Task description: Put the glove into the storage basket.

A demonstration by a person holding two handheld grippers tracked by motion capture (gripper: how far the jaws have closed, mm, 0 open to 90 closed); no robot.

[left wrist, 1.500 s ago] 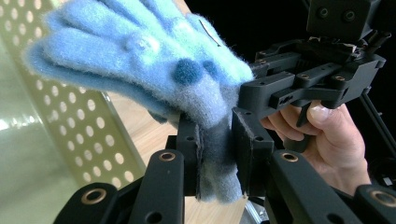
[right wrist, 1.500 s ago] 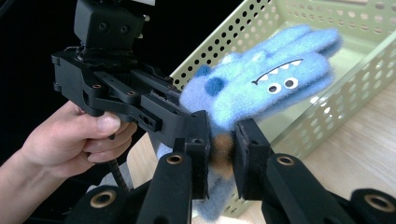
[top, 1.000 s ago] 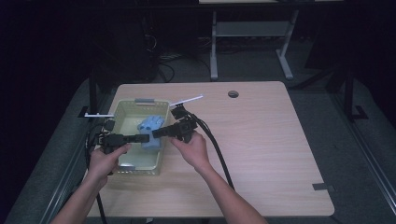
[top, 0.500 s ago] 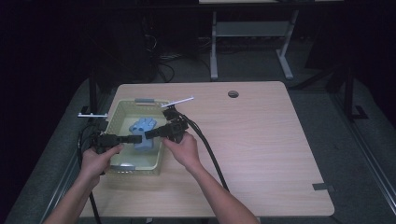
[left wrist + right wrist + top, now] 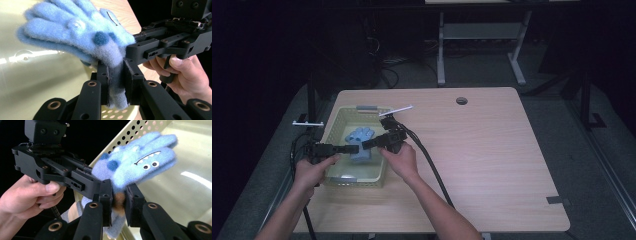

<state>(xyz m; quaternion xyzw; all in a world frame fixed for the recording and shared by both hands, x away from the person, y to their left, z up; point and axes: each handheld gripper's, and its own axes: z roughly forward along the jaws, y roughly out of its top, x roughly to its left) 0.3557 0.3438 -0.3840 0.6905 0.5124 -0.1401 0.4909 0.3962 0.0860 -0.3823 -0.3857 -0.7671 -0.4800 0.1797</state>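
Observation:
A fuzzy blue glove (image 5: 360,141) with a monster face hangs just above the floor of a pale yellow-green basket (image 5: 332,125). Both grippers hold it at its cuff end. My left gripper (image 5: 354,148) comes in from the left and is shut on the cuff; in the left gripper view its pads (image 5: 103,75) squeeze the glove (image 5: 75,32). My right gripper (image 5: 366,144) comes in from the right and is shut on the same end. Its pads (image 5: 131,200) pinch the glove (image 5: 140,162) beside a brown patch. The two sets of jaws sit almost tip to tip.
The basket stands at the left of a wooden table (image 5: 487,150), with grey handles at its near and far rims. A white stick (image 5: 396,110) lies by its far right corner. Black cables (image 5: 427,160) trail along my right forearm. A round hole (image 5: 461,101) is farther back.
Both hands have carried the glove a little to the left and toward the near side, slightly lower in the basket. Both grips have held.

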